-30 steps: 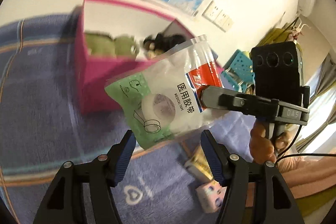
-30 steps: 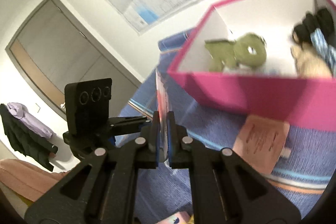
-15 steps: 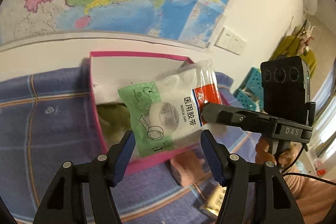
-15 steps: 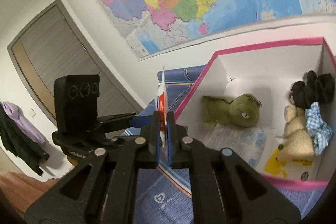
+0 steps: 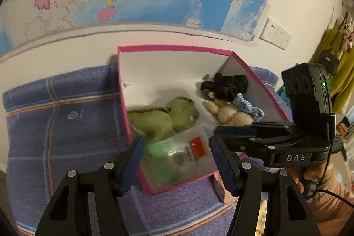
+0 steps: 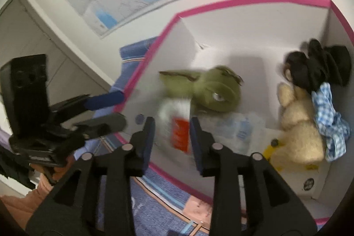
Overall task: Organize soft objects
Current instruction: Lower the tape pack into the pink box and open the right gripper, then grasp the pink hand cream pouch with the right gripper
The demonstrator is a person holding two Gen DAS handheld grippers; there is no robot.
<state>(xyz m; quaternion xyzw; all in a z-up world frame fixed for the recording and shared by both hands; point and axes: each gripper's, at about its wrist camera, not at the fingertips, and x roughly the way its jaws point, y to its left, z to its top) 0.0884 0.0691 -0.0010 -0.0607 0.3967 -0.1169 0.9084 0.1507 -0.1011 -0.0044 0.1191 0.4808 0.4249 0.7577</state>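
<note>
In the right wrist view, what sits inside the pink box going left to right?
Tape packet → green plush → clear packet → beige plush → blue checked cloth.

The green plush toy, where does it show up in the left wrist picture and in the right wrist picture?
Left wrist view: green plush toy lies just left of centre, inside the pink box, near its left wall.
Right wrist view: it sits at centre, above the open right claw.
Shared landmark: the beige plush toy, to its right.

Right tool [image 6: 170,134] opening — tape packet [image 6: 177,125] blurred, loose above pink box [image 6: 152,50].
</note>
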